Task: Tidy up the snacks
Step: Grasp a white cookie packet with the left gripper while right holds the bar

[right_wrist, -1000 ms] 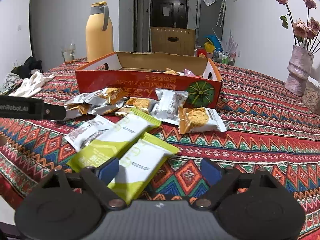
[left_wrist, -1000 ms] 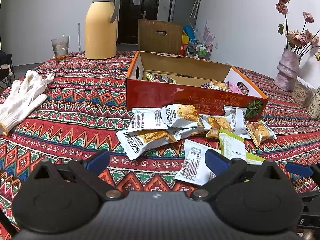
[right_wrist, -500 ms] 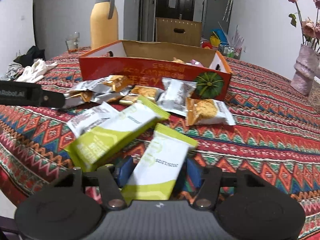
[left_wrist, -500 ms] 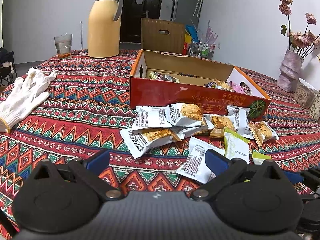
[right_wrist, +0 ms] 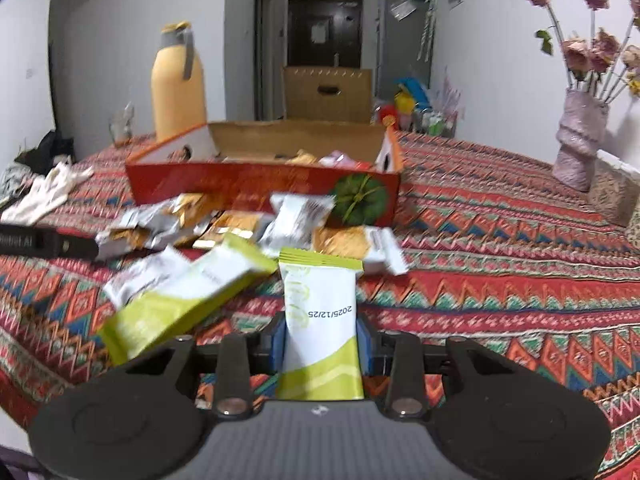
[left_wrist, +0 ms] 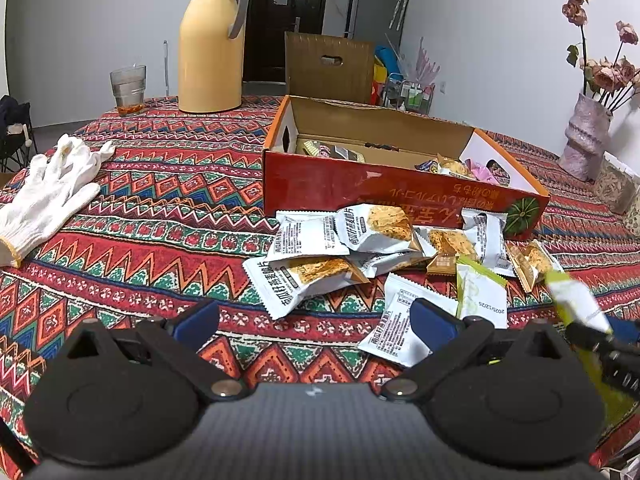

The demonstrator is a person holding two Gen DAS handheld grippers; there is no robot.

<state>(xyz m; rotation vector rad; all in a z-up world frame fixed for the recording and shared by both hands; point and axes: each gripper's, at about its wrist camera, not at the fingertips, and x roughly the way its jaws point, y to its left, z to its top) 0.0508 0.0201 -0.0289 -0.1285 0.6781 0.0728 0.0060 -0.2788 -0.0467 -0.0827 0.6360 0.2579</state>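
Your right gripper has just been closing, and its blue pads now clamp a green-and-white snack packet from both sides; the packet stands upright between them, printed "2025/12/25" upside down across its white middle. Your left gripper hangs with its fingers wide apart and nothing between them, above the patterned tablecloth. Just left of the clamped packet, a second green-and-white packet lies tilted on the cloth, resting on a white packet with small print too blurred to read. Beyond them, a heap of white cracker packets with Chinese lettering and orange cracker pictures lies against the near wall of the open red cardboard box, which bears upside-down gold writing and a green pumpkin picture at its right end. Inside the box lie a few wrapped snacks at its left and right ends. Far left on the table stand a yellow thermos and a glass; white work gloves lie at the left edge. A vase of dried roses stands far right.
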